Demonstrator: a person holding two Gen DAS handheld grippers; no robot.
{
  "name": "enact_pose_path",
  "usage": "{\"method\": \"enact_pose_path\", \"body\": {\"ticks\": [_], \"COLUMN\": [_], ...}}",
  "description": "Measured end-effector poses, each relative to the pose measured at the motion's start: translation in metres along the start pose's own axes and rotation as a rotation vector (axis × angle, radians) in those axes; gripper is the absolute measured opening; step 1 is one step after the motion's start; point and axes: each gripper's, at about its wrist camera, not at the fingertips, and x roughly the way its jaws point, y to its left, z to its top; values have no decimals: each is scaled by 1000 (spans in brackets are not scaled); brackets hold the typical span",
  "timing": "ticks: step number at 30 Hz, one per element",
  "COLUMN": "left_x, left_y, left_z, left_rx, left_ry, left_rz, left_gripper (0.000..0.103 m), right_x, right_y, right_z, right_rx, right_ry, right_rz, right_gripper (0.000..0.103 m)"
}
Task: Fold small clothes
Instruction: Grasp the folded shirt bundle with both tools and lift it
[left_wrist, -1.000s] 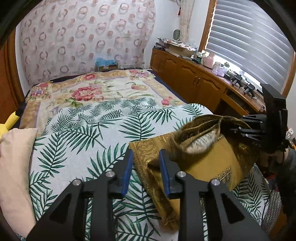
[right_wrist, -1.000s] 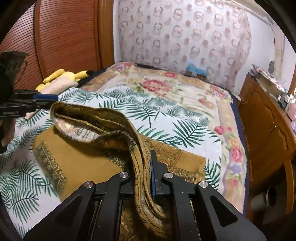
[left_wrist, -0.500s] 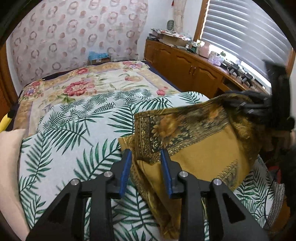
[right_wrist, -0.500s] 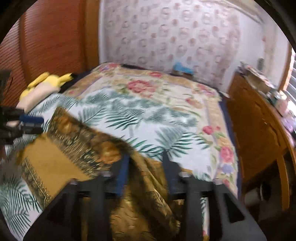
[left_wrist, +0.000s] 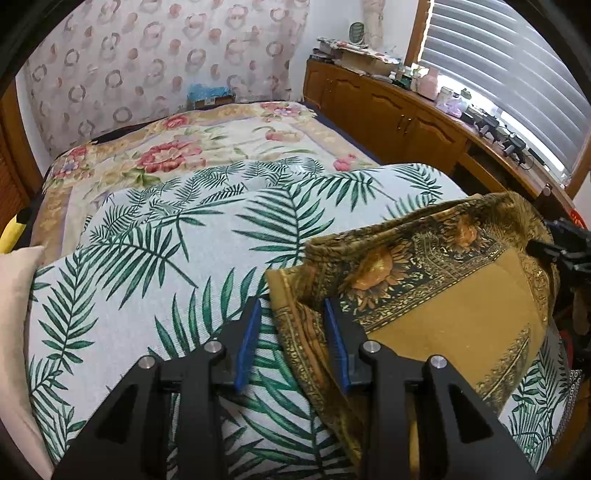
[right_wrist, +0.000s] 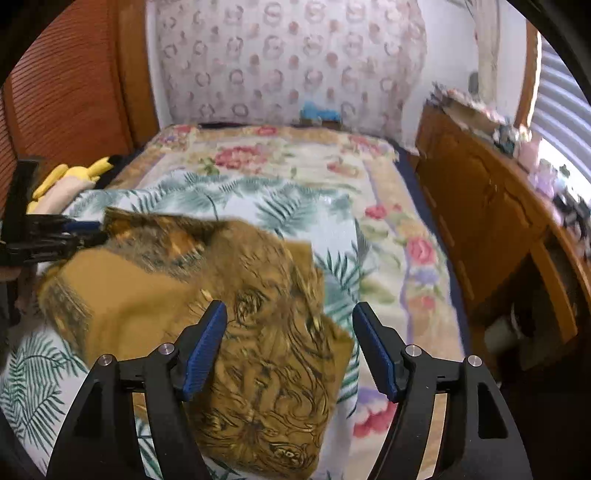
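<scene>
A mustard-gold patterned cloth (left_wrist: 436, 295) lies folded on the palm-leaf blanket (left_wrist: 177, 258). It also shows in the right wrist view (right_wrist: 229, 295), blurred. My left gripper (left_wrist: 291, 321) is open, its jaws astride the cloth's left corner without closing on it. My right gripper (right_wrist: 290, 325) is wide open above the cloth's near end, holding nothing. The right gripper shows at the cloth's far right edge in the left wrist view (left_wrist: 561, 251). The left gripper shows at the cloth's left corner in the right wrist view (right_wrist: 55, 236).
The bed has a floral quilt (left_wrist: 192, 147) beyond the palm blanket. A cream pillow (left_wrist: 11, 314) and a yellow plush toy (right_wrist: 70, 173) lie at the left. A wooden cabinet (left_wrist: 406, 122) with clutter runs along the right under the window blinds.
My right gripper opened and let go of the cloth's edge, which dropped over the lower layer. My left gripper stayed open at the left corner.
</scene>
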Motion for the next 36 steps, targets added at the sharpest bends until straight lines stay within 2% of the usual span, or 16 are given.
{"method": "enact_pose_path", "body": {"ticks": [5, 7, 13, 15, 24, 26, 27, 28, 30, 31, 36], "left_x": [4, 5, 7, 8, 15, 15, 14, 13, 7, 3, -39], "left_y": [0, 2, 5, 7, 5, 3, 2, 2, -1, -3, -9], "left_z": [-1, 0, 5, 8, 18, 18, 18, 18, 17, 16, 15], "left_rx": [3, 6, 6, -12, -36, -36, -32, -27, -20, -13, -8], "left_ry": [18, 24, 42, 43, 39, 38, 35, 31, 26, 17, -82], "left_rz": [-4, -5, -20, -52, -129, -150, -153, -154, -164, -161, -163], "left_gripper": [37, 42, 48, 48, 48, 42, 33, 21, 8, 5, 3], "right_x": [26, 35, 47, 48, 48, 48, 47, 46, 40, 36, 9], "right_y": [-15, -20, -21, -19, -9, -8, -7, -7, -5, -3, 8], "right_z": [-9, -9, -7, -6, -5, -5, -5, -5, -4, -3, 4], "right_rx": [91, 127, 157, 148, 117, 115, 113, 111, 100, 96, 74], "right_ry": [28, 37, 57, 56, 54, 53, 54, 50, 30, 16, -64], "right_rz": [38, 72, 143, 141, 194, 215, 230, 238, 246, 244, 232], "right_gripper": [79, 79, 79, 78, 51, 43, 37, 29, 22, 20, 16]}}
